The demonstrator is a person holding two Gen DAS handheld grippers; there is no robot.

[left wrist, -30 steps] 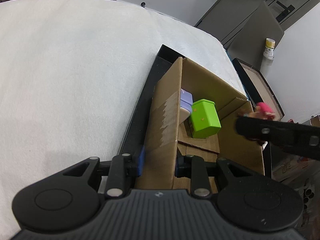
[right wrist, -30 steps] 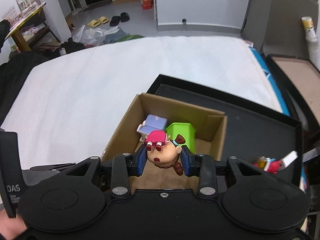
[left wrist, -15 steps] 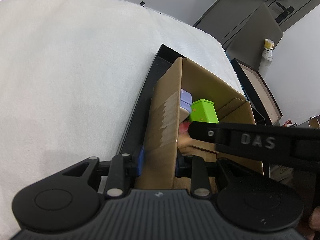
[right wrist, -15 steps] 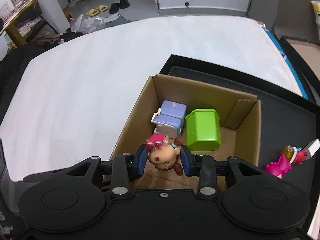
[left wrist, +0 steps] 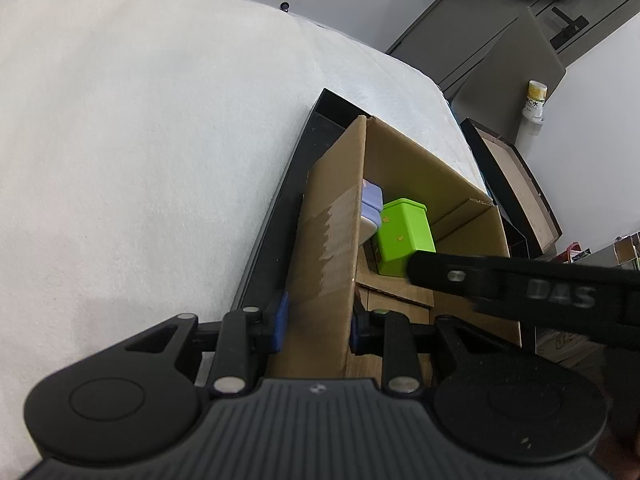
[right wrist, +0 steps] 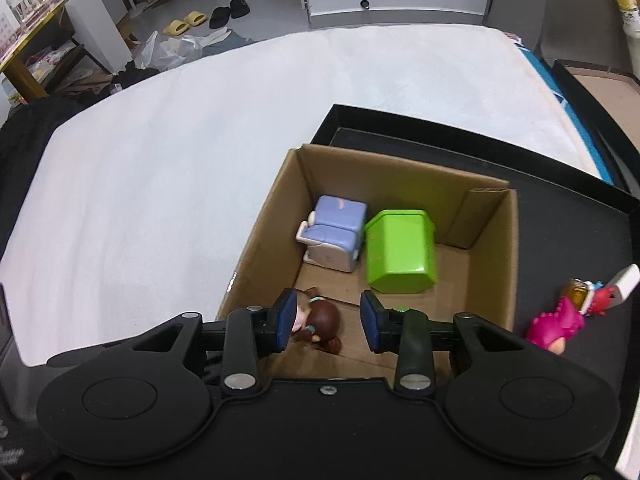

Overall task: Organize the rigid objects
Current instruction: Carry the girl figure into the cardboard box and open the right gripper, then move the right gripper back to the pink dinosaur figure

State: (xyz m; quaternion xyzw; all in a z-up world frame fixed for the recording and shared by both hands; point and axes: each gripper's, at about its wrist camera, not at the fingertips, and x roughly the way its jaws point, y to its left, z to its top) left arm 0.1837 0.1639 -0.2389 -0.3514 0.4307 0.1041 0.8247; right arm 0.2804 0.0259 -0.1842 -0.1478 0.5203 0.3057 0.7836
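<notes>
**Entry: sorting box, one toy going in**

1. Left claw [left wrist: 318,320]: clenched on the near left wall of the cardboard box [left wrist: 332,240], which I use it to steady.
2. Box contents: purple toy [right wrist: 334,236] at the left wall, touching the green bin [right wrist: 400,252] to its right.
3. Brown-haired figure [right wrist: 318,322]: low inside the box at its near left corner, against my right claw's left pad.
4. Right claw [right wrist: 328,318]: released, as I read it, since a gap shows between the figure and the right pad.
5. Black tray [right wrist: 568,240]: carries the box. A pink toy [right wrist: 554,322] and small bits lie loose on it to the right, not yet sorted.

**Risks:** Lifting out carelessly could snag the figure on the left pad and drag it along. A tug from the left claw could tip the thin cardboard wall.

**Surroundings:** white padded surface [right wrist: 180,160] under the tray. Beyond it are a shelf, bags, yellow slippers [right wrist: 184,26] and a bottle [right wrist: 628,4] at far right.
</notes>
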